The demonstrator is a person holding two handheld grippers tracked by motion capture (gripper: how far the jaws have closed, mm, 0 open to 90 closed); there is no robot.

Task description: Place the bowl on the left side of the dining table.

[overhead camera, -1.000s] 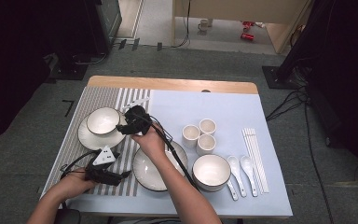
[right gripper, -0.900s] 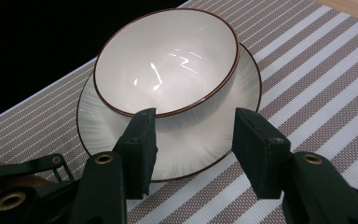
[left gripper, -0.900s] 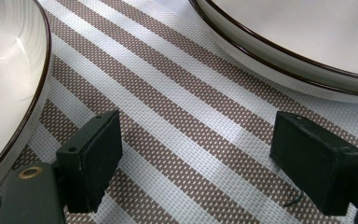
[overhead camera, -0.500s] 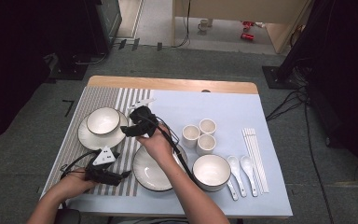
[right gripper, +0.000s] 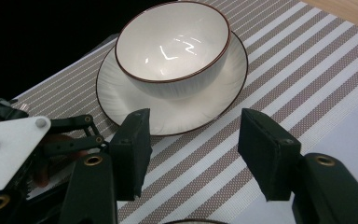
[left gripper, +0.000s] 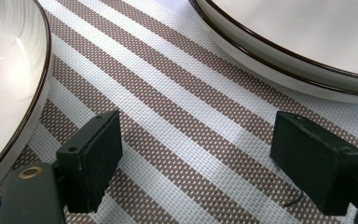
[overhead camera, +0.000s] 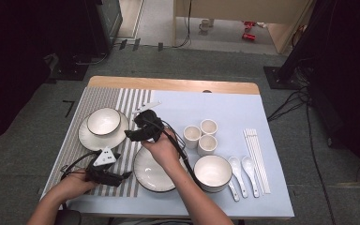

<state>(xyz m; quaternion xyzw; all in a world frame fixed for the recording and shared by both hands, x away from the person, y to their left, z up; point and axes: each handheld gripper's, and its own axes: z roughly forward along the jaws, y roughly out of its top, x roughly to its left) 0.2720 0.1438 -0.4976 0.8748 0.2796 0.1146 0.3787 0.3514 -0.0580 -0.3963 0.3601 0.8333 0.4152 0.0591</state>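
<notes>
Both grippers are black, each with two flat, rectangular black jaws. The left gripper (overhead camera: pixel 104 171) carries a pale grey three-cornered plate (overhead camera: pixel 105 157) with small dark screw holes on top. In the right gripper view, brass-coloured rivets (right gripper: pixel 93 160) sit on the arms behind the pads. A black cable (overhead camera: pixel 180 152) trails from the right gripper (overhead camera: pixel 143 132) along the forearm. The person's forearms are bare, with no sleeves in sight.

We find no readable text, label, brand, number or sign anywhere on the dishes, mat or desk; the red cans on the floor are too small to read.
</notes>
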